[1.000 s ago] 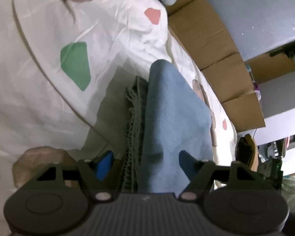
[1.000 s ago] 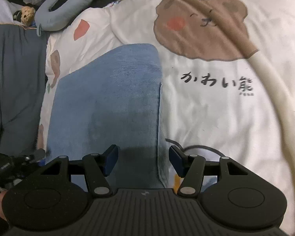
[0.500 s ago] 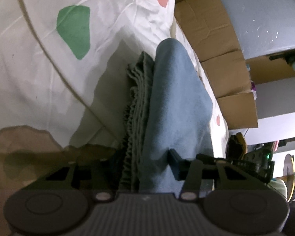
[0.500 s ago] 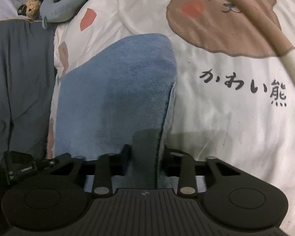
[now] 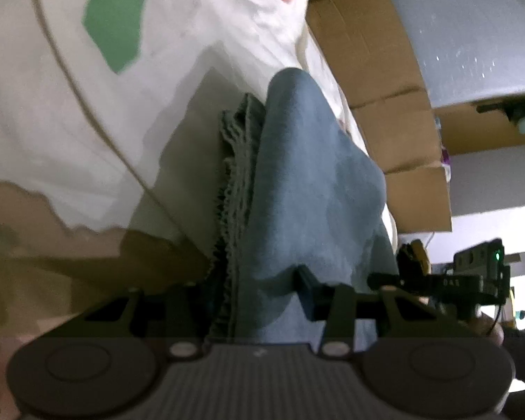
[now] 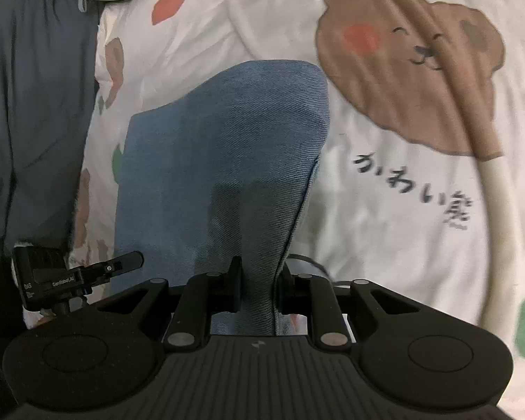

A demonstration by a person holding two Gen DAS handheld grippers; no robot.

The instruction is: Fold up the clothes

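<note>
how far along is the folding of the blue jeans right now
Partly done: the blue jeans already lie doubled into a narrow strip on the bedspread. In hand: the right gripper and left gripper are each clamped on the near end. Left: carrying that end over for another fold.

To your right, open quilt (image 6: 385,182) is lying free for passing (only a cream hose (image 6: 486,189) crossing it); cardboard boxes (image 5: 385,80) are walling off the far bed edge.

Folded garment (image 6: 224,147) on the bedspread (image 6: 385,189), between a quilt (image 6: 31,105) leftward and bear print (image 6: 413,59) rightward.
</note>
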